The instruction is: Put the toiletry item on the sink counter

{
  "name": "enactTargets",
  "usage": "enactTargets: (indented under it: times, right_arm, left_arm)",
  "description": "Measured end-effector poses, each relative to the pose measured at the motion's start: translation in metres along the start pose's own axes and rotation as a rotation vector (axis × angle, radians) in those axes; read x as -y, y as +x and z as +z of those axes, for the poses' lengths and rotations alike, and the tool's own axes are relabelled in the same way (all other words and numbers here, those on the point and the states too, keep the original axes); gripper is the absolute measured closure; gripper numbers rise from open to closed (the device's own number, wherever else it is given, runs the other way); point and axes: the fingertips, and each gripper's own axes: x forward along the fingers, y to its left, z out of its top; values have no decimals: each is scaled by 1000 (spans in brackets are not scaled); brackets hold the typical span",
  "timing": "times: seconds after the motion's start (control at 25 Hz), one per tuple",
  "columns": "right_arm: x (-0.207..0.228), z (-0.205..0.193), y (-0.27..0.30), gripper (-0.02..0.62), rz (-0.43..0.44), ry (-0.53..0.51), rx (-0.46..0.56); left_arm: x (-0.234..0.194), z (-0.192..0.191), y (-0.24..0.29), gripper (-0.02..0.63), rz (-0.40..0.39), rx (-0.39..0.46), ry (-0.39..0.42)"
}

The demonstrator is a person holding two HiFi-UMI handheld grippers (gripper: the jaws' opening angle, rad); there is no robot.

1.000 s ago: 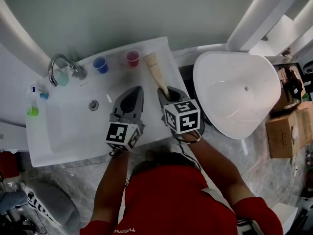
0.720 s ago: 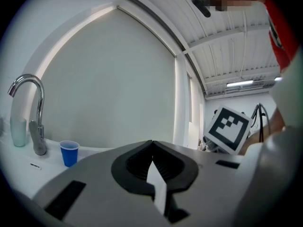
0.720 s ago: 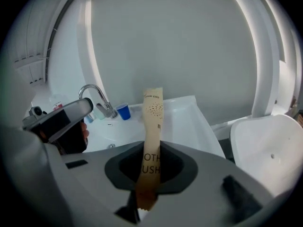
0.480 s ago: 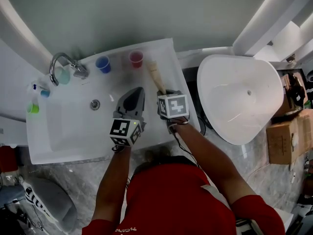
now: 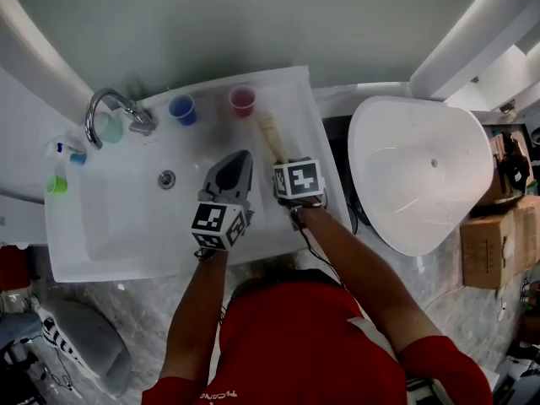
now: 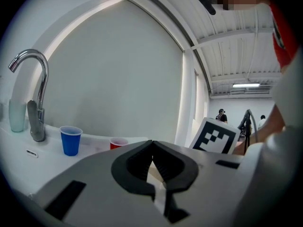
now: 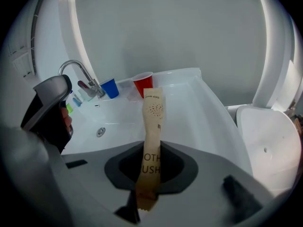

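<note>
The toiletry item is a long tan paper toothbrush packet, and my right gripper is shut on its lower end. The packet sticks out forward over the right side of the white sink counter, pointing toward the red cup. My left gripper hovers over the basin just left of the right one. Its jaws are shut with nothing between them.
A chrome faucet, a pale clear cup and a blue cup stand along the counter's back. Small green and blue items sit at its left end. A white toilet is to the right, with cardboard boxes beyond.
My right gripper has carried the packet a little forward, away from the person and over the sink's right side. The left gripper has hardly moved.
</note>
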Motion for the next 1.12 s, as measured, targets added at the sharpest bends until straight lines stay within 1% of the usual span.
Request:
enactTargets:
  times: [0.32, 0.52, 0.68, 0.84, 1.0, 1.12]
  right_arm:
    - [-1, 2, 9, 533, 20, 9, 5]
    - [0, 2, 10, 487, 36, 10, 4]
    - [-8, 5, 7, 414, 94, -9, 15]
    - [-9, 11, -5, 387, 105, -54, 63]
    - [-6, 17, -18, 387, 123, -83, 132]
    - [-6, 25, -34, 387, 124, -127, 192]
  left_arm:
    - [-3, -21, 14, 589, -15, -49, -20]
    - [-4, -28, 19, 589, -17, -72, -22]
    - [-4, -29, 20, 589, -22, -78, -24]
    - [-3, -29, 19, 589, -25, -77, -24]
    - [-1, -26, 16, 589, -22, -72, -24]
    - [2, -23, 14, 589, -26, -65, -21]
